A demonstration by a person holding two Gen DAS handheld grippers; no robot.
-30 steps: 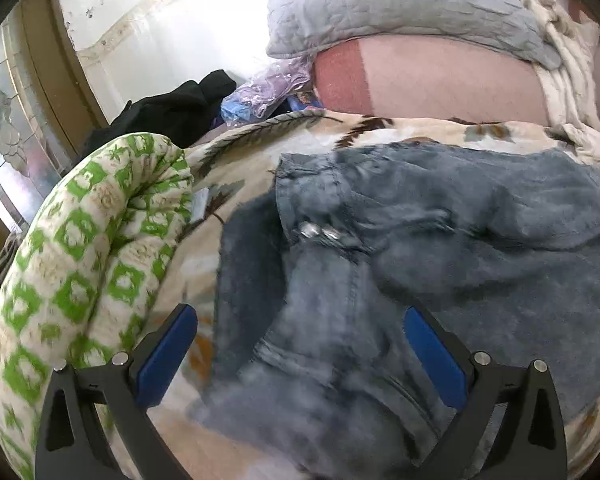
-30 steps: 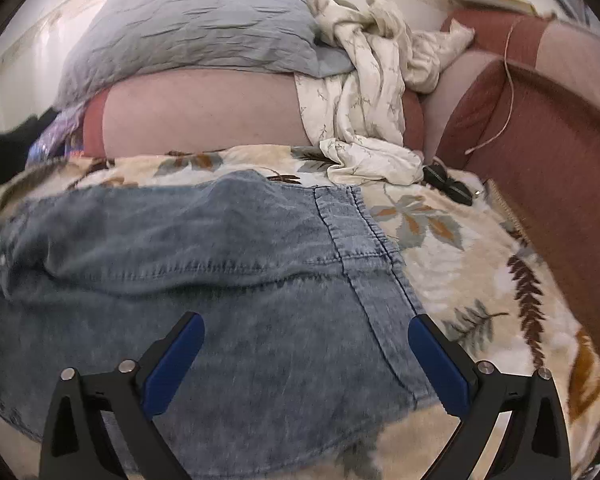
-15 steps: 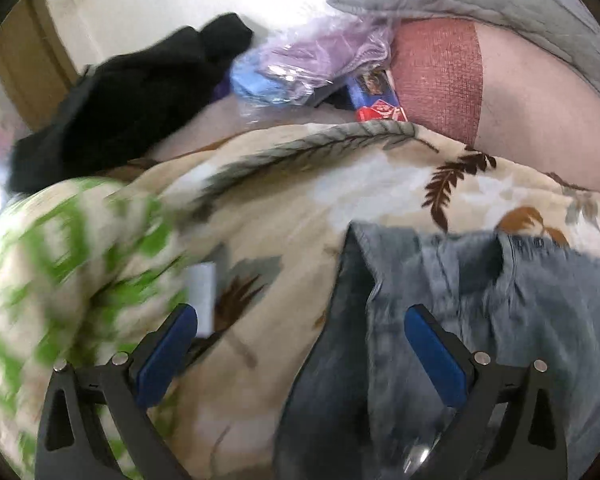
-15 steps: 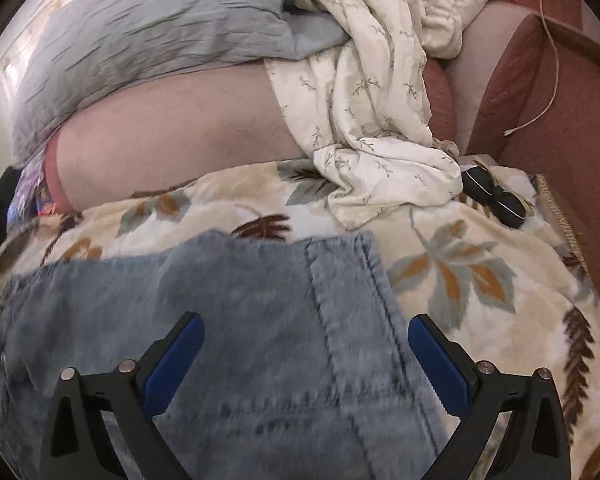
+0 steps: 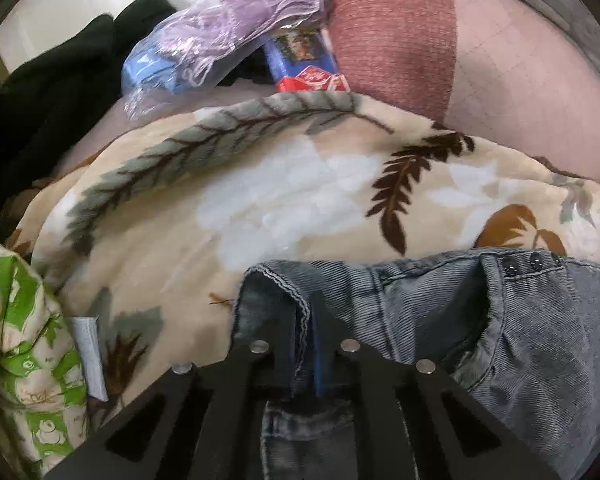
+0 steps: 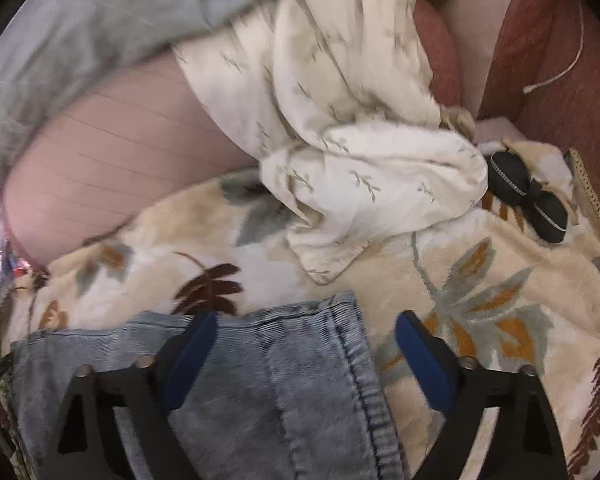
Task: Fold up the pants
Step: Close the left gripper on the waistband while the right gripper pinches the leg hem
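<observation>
Grey-blue denim pants lie on a cream leaf-print blanket. In the left wrist view my left gripper is shut, pinching a stitched corner of the pants' far edge between its blue pads. In the right wrist view the other far corner of the pants lies between the fingers of my right gripper. Its jaws are closing, with the corner and its seam between them; the pads stand apart and do not press on the denim.
A green-and-white patterned roll lies at the left. A black garment, a purple plastic bag and a blue-red packet sit beyond the blanket. A pink cushion, a white floral cloth, black sunglasses.
Both grippers moved forward to the far edge of the pants. The left one went from wide open to shut on the denim corner. The right one's jaws have narrowed around the other corner.
</observation>
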